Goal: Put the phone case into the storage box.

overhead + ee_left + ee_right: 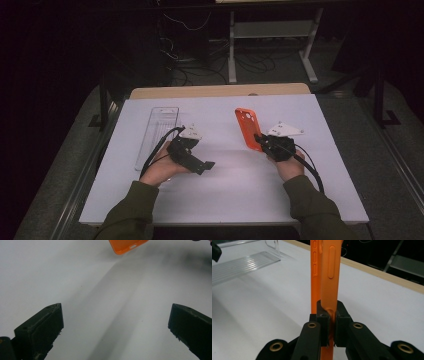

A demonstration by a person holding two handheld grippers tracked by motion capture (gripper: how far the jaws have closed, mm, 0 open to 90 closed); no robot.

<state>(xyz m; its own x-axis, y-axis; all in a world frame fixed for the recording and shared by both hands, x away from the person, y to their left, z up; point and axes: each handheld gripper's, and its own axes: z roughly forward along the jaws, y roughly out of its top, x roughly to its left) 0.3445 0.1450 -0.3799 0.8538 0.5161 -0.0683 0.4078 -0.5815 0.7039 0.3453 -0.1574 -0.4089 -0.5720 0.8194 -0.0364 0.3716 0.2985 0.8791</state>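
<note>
Dark floor, tangled cables and the legs of a metal stand fill the upper part of the high view, and below them a white table with a pale wooden far edge takes up the middle of the frame. Just right of centre, the right gripper is clenched on one side wall of an orange phone case, holding it raised on edge; in the right gripper view the case rises straight up the middle of the frame from between the two closed jaws. Left of centre, the left gripper is released, its jaws standing wide apart over bare white tabletop in the left gripper view, with a corner of the case showing at the top of that frame. A clear plastic tray lies along the left part of the table, beyond the left hand. The step in hand looks like passing or steadying the case between the two tools. To do it well, the right grip should probably stay firm, since a thin soft wall can twist or slip out; the left gripper would best approach level, its open jaws lined up with the near edge of the case, and close on a flat stretch clear of the button bumps before the right one lets go.
</note>
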